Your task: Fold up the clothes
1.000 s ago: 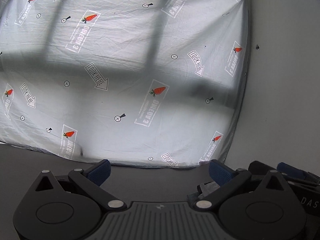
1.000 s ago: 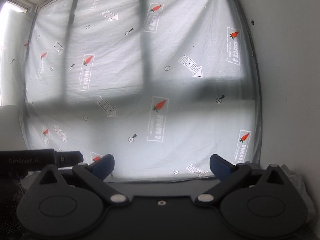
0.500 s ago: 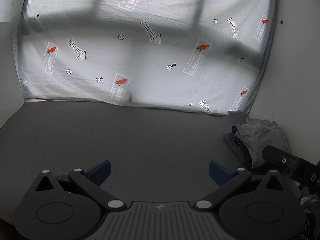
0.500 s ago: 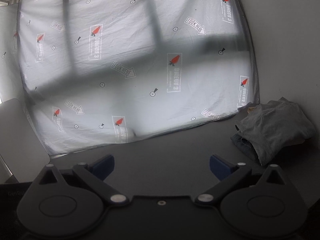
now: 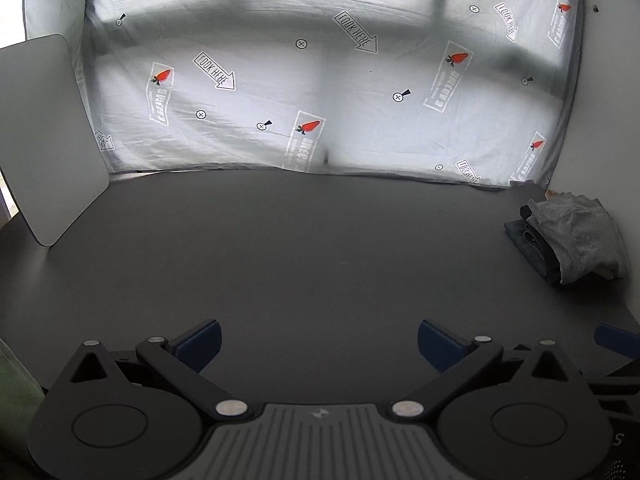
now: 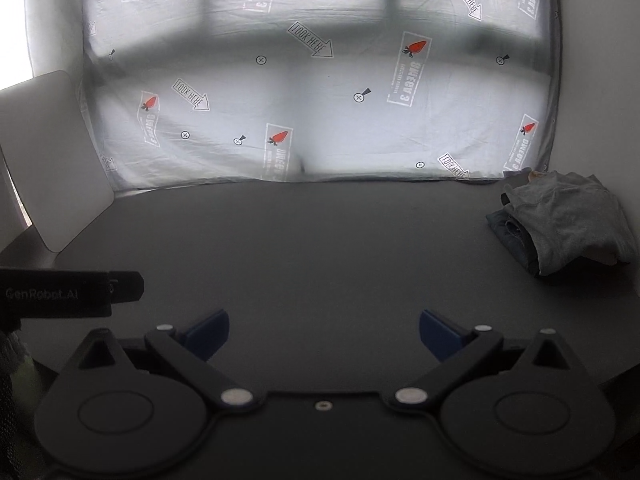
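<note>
A dark grey table (image 5: 304, 248) fills the middle of both views, its matte top running from six o'clock up to the centre. Behind it, from nine o'clock across twelve to two o'clock, hangs a pale printed sheet (image 5: 320, 92) marked with red carrots, "LOOK HERE" arrows and small crossed circles; its lower hem meets the table's far edge. Blurred dark bars show through the sheet, light coming from behind. At nine o'clock a flat white board (image 5: 44, 136) with rounded corners stands tilted, its lower corner touching the table, its right edge just beside the sheet. A plain white wall (image 5: 604, 120) rises at three o'clock.
</note>
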